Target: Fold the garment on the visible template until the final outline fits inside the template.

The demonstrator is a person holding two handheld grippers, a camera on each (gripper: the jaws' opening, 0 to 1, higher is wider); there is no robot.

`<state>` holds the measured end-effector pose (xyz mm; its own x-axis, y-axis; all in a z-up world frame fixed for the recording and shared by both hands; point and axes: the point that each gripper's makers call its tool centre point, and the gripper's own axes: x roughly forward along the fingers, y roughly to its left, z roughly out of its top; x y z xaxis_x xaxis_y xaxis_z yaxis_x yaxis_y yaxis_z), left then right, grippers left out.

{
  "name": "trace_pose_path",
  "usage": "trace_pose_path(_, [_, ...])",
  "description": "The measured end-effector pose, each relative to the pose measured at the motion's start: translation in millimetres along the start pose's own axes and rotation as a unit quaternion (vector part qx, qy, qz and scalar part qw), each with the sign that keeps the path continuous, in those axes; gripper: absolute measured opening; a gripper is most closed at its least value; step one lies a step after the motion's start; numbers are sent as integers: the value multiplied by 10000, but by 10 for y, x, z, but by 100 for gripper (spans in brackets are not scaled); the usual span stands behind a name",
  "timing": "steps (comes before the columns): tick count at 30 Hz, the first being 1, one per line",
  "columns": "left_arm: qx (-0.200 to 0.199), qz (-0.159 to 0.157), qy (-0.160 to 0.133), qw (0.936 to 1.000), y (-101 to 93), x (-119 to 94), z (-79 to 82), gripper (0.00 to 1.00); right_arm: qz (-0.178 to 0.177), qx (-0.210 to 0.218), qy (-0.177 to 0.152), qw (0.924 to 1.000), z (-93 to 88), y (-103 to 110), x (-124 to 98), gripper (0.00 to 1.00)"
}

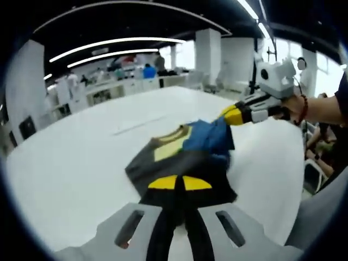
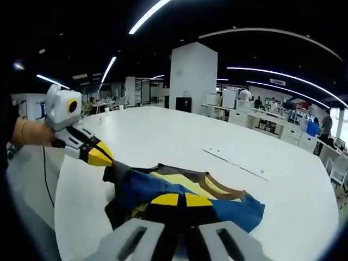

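White tabletop (image 1: pixel 70 163) carries a crumpled garment (image 1: pixel 185 155); left tongs (image 1: pixel 180 183) are clamped on its dark edge. Right tongs (image 2: pixel 181 199) likewise pinch the garment's cloth

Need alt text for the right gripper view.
Right gripper, yellow-tipped jaws closed on a crumpled dark grey, blue and yellow garment on a white table. The left gripper grips the garment's far corner at left.
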<state>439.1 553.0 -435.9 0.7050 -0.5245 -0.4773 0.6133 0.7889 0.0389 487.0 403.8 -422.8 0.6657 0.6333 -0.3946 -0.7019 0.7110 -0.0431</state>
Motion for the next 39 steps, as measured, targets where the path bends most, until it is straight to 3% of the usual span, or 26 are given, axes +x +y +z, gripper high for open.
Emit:
trace_pose_path(5, [-126, 99, 5, 9999, 104, -69, -53, 0, -71, 135, -26, 9999, 14, -127, -85, 0])
trace_pose_path(10, [-239, 267, -74, 9993, 243, -141, -7, 0, -167, 193, -28, 9997, 22, -216, -167, 0])
trace_pose_path(15, [-300, 544, -168, 9979, 458, -251, 52, 0, -441, 255, -62, 9987, 54, -391, -311, 0])
trace_pose_path(17, [-319, 709, -164, 9968, 573, -298, 42, 0, -651, 249, 74, 9975, 9, -502, -380, 0])
trace_pose_path(25, [-116, 1135, 133, 9934, 866, -372, -92, 0, -1345, 273, 442, 9895, -160, -941, -647, 0])
trace_pose_path(32, [-113, 1543, 503, 9867, 1195, -334, -305, 0, -1871, 125, 753, 9794, -324, -1287, -863, 0])
trace_pose_path(39, [-131, 1646, 778, 9832, 1338, -290, -471, 0, -2198, -10, 1064, 9697, -531, -1534, -1006, 0])
